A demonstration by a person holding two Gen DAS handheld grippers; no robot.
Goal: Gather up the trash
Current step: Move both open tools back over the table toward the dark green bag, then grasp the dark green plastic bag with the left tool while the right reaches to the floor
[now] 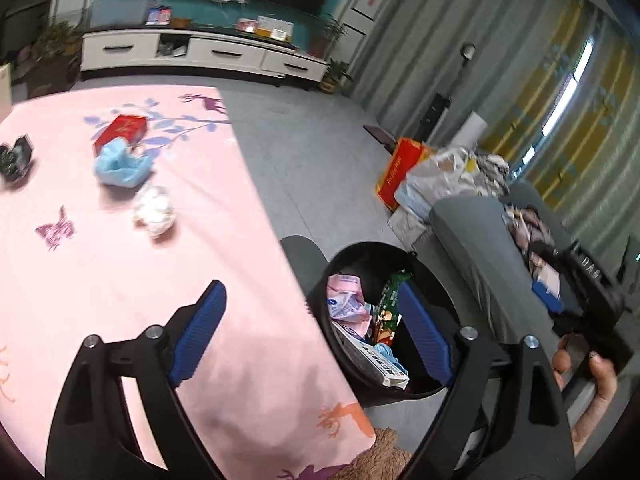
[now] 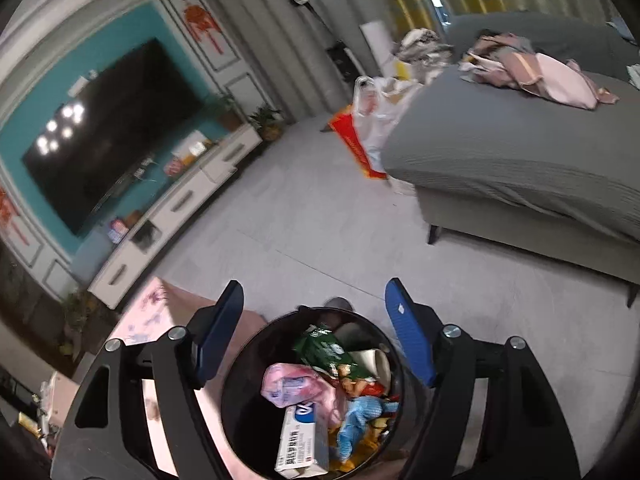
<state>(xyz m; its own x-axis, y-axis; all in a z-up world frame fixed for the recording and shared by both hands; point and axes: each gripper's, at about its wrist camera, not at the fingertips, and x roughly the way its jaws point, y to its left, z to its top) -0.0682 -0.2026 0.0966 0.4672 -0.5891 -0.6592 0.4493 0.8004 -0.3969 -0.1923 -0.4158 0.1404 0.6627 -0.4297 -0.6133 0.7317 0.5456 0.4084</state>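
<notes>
Both the left gripper (image 1: 316,332) and the right gripper (image 2: 316,330) are spread and empty. Nearest, the round black plastic bin (image 2: 240,364) already holds wrappers and cartons. Farther, at ten o'clock on the pink patterned tablecloth (image 1: 120,280), a crumpled white wad (image 1: 154,210), blue crumpled bag (image 1: 122,162) and red carton (image 1: 122,130) remain.

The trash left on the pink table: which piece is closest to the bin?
The crumpled white paper ball. It lies nearer the black bin than the blue crumpled bag and the red box behind it.
</notes>
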